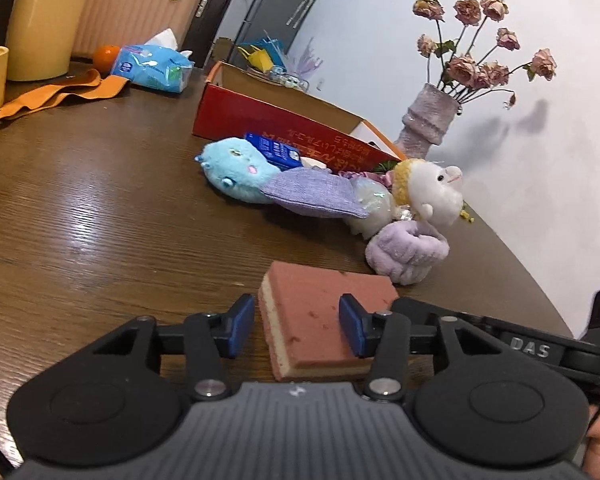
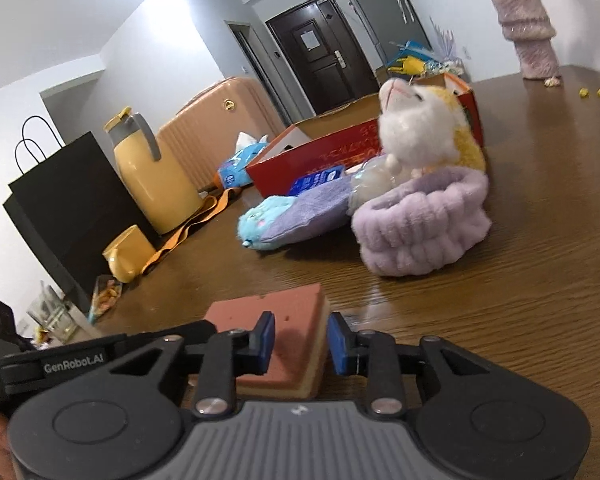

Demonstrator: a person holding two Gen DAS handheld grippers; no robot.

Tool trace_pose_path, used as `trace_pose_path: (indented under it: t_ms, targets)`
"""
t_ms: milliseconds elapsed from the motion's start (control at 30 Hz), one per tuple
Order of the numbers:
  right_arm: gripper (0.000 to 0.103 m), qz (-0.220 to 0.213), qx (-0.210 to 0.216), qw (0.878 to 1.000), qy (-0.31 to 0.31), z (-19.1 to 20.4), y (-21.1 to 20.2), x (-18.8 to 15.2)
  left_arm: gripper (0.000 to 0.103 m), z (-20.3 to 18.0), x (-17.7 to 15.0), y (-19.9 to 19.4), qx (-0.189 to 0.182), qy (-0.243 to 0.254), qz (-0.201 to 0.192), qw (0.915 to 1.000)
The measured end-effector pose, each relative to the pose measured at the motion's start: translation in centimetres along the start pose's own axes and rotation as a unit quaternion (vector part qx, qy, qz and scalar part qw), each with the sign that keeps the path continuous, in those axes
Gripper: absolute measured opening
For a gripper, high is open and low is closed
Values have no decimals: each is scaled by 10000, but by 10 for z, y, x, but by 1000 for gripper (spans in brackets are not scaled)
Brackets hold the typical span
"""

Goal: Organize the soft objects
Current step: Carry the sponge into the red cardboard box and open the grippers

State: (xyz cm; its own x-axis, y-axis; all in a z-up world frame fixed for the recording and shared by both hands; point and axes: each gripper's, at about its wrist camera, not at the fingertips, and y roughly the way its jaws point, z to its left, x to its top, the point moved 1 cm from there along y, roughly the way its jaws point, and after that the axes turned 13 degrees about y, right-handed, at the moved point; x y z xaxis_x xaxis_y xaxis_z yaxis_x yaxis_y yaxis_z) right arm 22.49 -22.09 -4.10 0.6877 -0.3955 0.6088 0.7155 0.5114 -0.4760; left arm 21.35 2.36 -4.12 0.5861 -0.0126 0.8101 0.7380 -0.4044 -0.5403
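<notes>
A pink-and-cream layered sponge [image 1: 324, 316] lies on the brown table. My left gripper [image 1: 296, 326] is open, its pads straddling the sponge's left part. My right gripper [image 2: 301, 342] is open over the sponge [image 2: 296, 316] from the opposite side, with one edge of it between its pads. Beyond lie a blue plush [image 1: 236, 174], a purple cloth [image 1: 316, 194], a lilac fluffy headband [image 1: 408, 250] and a white-and-yellow plush [image 1: 432, 192]. An open red cardboard box [image 1: 260, 116] stands behind them.
A vase of dried roses [image 1: 428, 120] stands at the table's far right. A yellow jug [image 2: 152, 176], yellow cup [image 2: 126, 254], orange cloth [image 1: 56, 94], tissue pack [image 1: 152, 66] and black paper bag [image 2: 68, 208] are at the left. A blue packet [image 1: 274, 150] leans by the box.
</notes>
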Motion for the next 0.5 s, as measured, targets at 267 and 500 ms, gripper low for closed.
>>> trace_pose_path:
  t_ms: [267, 500]
  targets:
    - [24, -102, 153, 9997, -148, 14, -4, 5, 28, -3, 12, -12, -57, -11, -386, 9992]
    - [24, -626, 447, 9965, -338, 41, 4, 86, 28, 11, 104, 6, -260, 166, -1059, 9939]
